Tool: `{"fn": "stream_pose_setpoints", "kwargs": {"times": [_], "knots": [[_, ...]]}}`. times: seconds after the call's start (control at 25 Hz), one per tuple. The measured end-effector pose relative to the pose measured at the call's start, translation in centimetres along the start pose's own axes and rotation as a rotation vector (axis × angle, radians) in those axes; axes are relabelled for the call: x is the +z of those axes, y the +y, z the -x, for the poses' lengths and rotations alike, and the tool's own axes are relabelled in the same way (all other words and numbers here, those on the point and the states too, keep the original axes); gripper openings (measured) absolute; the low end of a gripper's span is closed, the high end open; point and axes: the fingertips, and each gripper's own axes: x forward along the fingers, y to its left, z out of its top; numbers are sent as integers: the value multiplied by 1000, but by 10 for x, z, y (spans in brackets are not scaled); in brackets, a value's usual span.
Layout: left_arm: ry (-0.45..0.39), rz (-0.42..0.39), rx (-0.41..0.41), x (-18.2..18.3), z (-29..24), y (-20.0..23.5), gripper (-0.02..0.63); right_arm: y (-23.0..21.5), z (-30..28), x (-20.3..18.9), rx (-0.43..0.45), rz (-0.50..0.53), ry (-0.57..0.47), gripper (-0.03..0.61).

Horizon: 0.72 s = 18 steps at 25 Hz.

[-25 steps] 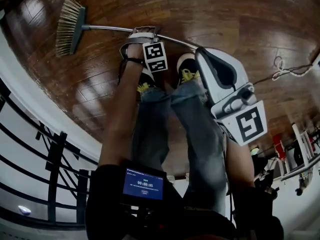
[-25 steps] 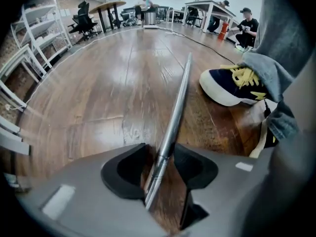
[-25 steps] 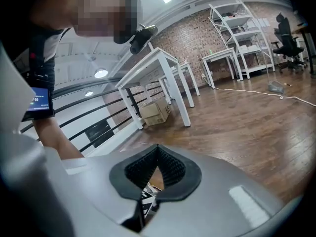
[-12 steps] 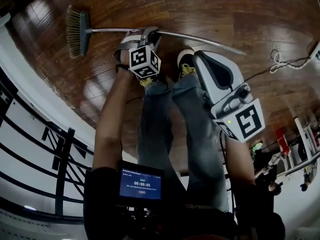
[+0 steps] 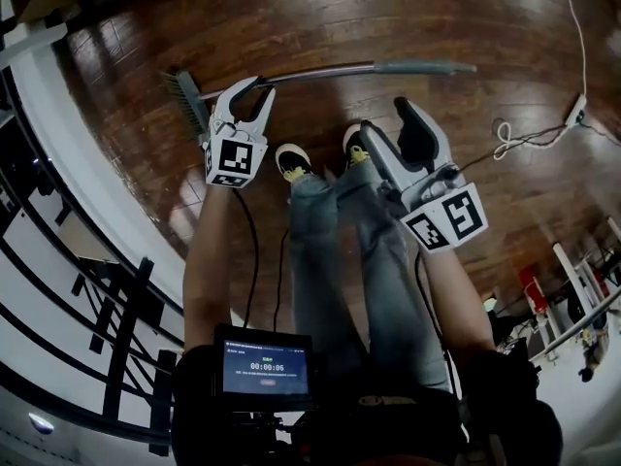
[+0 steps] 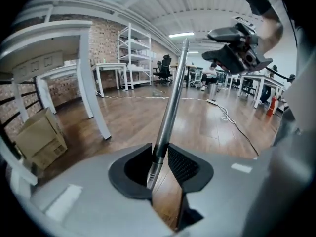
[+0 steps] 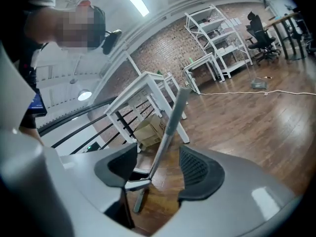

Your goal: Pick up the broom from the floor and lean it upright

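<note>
A: Position of the broom (image 5: 320, 71)?

B: Stretched nearly level across the head view over the wood floor (image 5: 437, 8). Bristle head (image 5: 184, 100) at picture left, toward the black railing (image 5: 121, 309); grey handle end (image 5: 427, 66) at right, beyond the two shoes (image 5: 291, 160). Contact between bristles and floor not discernible.

A: State of the left gripper (image 5: 250, 87)?

B: Clamped on the broom's metal shaft close to the bristle head. Dark pads (image 6: 185, 164) pressed against the shaft in the left gripper view, with the shaft slanting up and away over the floor.

A: And of the right gripper (image 5: 388, 119)?

B: Released, having just swung wide open. Handle seen between the jaws in the right gripper view, touching neither pad. Near the grey handle end in the head view.

A: Surroundings?

B: White cable (image 5: 514, 134) looped on the floor at right; cardboard box (image 6: 42, 139) beside a white table (image 6: 84, 58); small screen (image 5: 265, 367) at the chest.
</note>
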Motion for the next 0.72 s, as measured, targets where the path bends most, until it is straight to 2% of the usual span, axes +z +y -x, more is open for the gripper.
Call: {"fn": "stream_pose_setpoints", "kwargs": {"times": [0.12,0.2,0.24,0.48,0.64,0.72], "knots": [[-35,44,38,7,19,14,115,12,-48,23,31,72,-10,253],[-75,83,84,17,32,28,112,38,-87,47,78,147,-35,126],[-94,110,108,21,41,36,110,57,-103,59,112,168,-48,111],[-146,223,147,43,96,65,98,180,-144,107,313,284,-49,87],[-204,312,231,68,124,117,97,260,-177,139,459,451,-75,85],[-209,363,257,81,138,129,97,285,-183,152,493,477,-68,84]]}}
